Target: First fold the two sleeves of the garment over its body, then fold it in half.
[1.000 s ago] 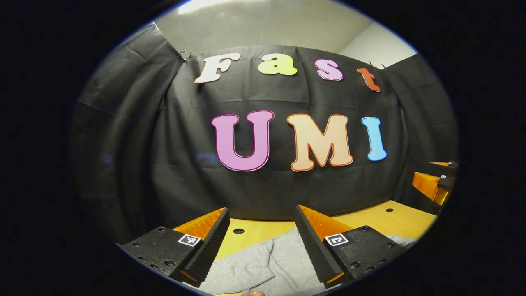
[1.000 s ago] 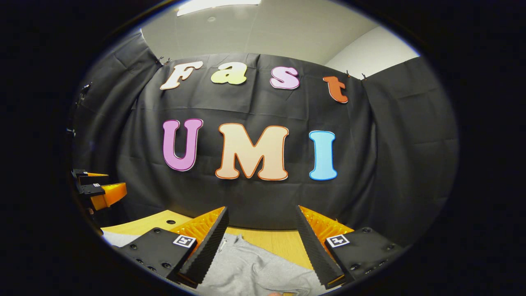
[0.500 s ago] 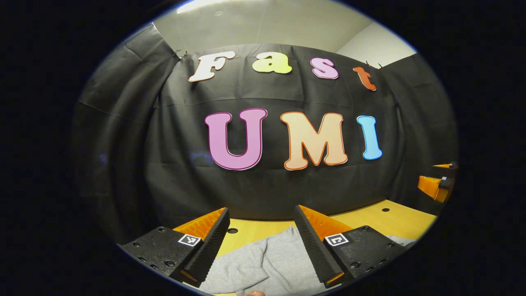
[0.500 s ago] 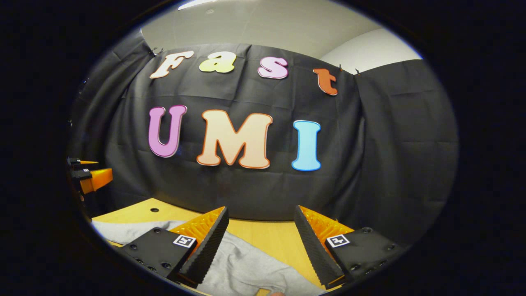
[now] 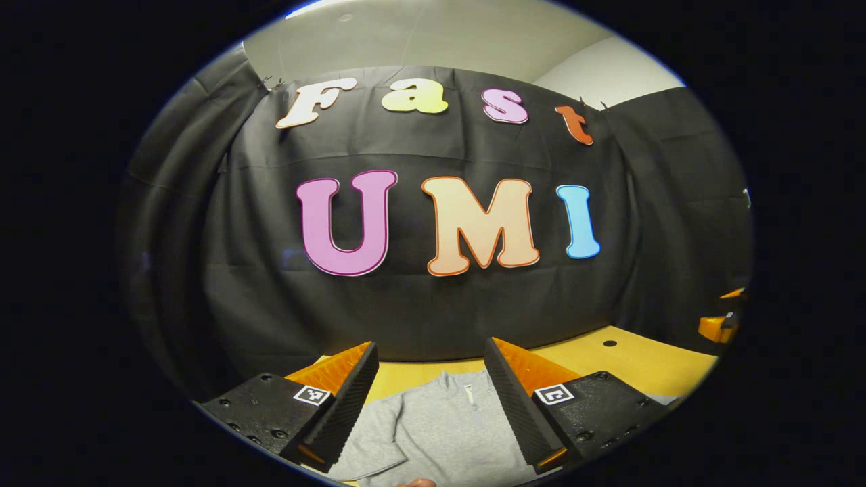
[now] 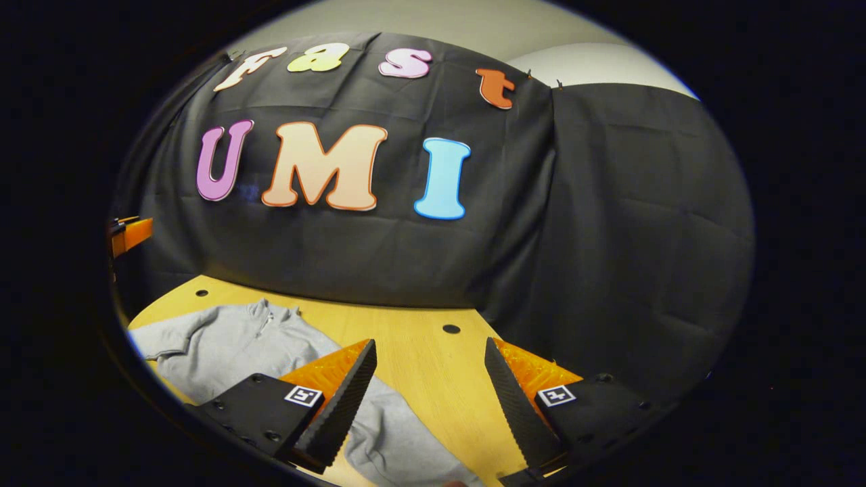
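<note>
The grey garment (image 5: 440, 426) lies flat on the wooden table (image 5: 629, 362), its zip collar (image 5: 467, 389) pointing towards the booth wall. My left gripper (image 5: 430, 350) hovers open above the garment's body with nothing between its fingers. In the right gripper view the garment (image 6: 230, 338) spreads out at the left, and one sleeve (image 6: 399, 439) runs under the left finger towards the bottom edge. My right gripper (image 6: 429, 348) is open over bare table beside that sleeve and holds nothing. Each gripper shows small at the edge of the other's view, the right gripper (image 5: 720, 326) and the left gripper (image 6: 128, 233).
The table (image 6: 419, 358) has small round holes (image 6: 451, 329) in its top. Black cloth walls close off the back and the right side just behind the table's far edge.
The right gripper view has tipped down and swung right, so more table and garment show. The left gripper view has shifted so the collar now lies between its fingers. Both grippers stay open.
</note>
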Motion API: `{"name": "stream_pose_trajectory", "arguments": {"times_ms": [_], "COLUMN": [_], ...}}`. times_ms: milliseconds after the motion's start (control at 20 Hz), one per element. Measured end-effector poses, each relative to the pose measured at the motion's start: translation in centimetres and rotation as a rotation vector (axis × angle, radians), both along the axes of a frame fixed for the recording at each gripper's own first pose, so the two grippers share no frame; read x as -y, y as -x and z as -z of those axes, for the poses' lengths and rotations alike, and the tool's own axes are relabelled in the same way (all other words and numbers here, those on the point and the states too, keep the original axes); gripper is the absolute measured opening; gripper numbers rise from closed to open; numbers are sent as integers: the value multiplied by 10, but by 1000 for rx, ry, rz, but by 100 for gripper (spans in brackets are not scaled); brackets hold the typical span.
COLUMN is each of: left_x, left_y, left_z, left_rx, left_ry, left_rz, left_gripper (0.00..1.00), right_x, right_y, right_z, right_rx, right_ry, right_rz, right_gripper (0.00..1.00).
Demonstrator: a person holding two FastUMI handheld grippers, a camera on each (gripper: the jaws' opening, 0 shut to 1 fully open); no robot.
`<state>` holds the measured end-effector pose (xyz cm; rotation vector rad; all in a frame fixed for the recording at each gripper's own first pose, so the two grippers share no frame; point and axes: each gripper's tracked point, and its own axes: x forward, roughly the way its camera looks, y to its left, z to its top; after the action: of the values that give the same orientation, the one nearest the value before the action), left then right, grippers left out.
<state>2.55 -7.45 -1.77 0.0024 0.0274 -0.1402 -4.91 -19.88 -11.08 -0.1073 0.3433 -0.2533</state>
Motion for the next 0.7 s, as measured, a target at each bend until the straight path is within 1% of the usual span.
{"name": "stream_pose_trajectory", "arguments": {"times_ms": [250,500,700], "left_x": [17,27,30], "left_y": [-3,-4,-4], "left_z": [4,7,11], "left_rx": [-9,-18,-31], "left_ry": [-7,-19,-23], "left_rz": [32,44,46], "left_gripper": [93,93,93], "right_x": [24,31,32], "right_y": [30,66,95], "right_z": [48,104,148], "right_rx": [-128,-284,-395], "right_ry": [-16,-9,-81], "right_rz": [31,-1,18], "right_gripper": [99,99,99]}}
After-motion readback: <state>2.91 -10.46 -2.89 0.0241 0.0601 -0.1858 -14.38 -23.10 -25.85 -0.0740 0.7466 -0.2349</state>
